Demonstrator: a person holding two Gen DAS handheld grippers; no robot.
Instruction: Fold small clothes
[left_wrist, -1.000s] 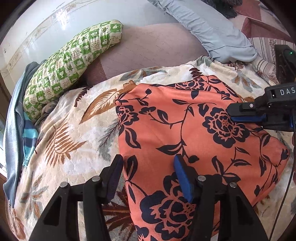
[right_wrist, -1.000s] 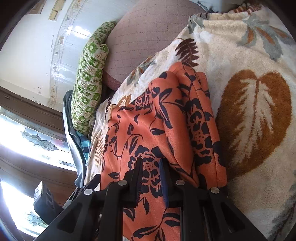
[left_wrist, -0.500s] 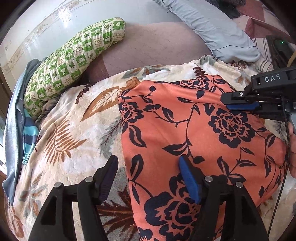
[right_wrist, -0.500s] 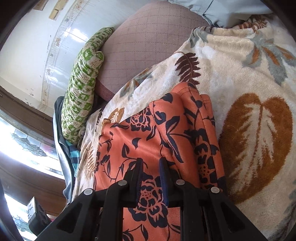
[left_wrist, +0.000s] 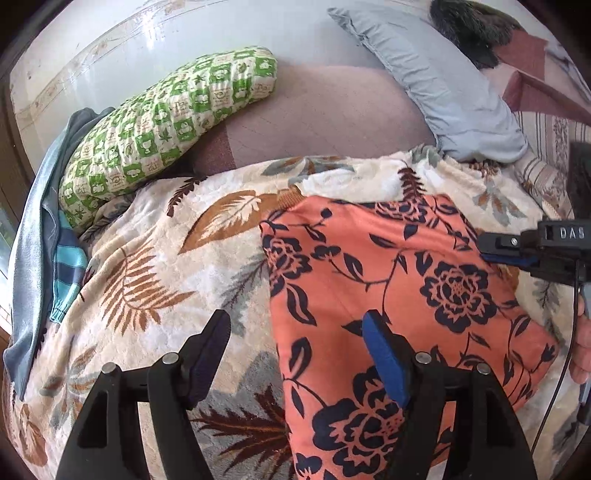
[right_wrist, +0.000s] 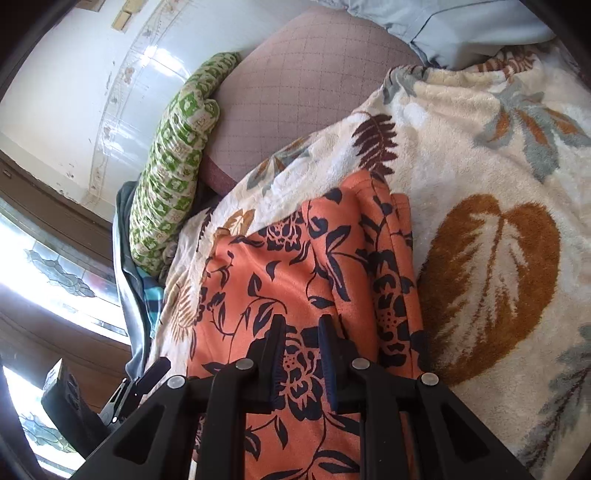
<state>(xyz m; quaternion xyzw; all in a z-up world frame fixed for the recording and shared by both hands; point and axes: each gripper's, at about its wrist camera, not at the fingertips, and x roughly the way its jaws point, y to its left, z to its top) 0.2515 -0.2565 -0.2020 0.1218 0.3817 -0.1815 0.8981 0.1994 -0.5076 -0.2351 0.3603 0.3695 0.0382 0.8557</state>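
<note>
Orange flowered garment (left_wrist: 399, 295) lies folded on a leaf-print blanket (left_wrist: 155, 266), left gripper (left_wrist: 295, 328) spread wide over its left edge, right gripper (right_wrist: 301, 326) narrow, pinching a fold of the garment, green pillow (left_wrist: 166, 122) behind

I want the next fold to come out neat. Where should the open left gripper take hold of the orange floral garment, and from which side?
Probably the orange garment with dark floral print is best pinched at its free left edge, coming in from the leaf-patterned fleece blanket side. That edge lies flat and exposed between the fingers of the open left gripper; the right gripper is at the opposite edge.
</note>
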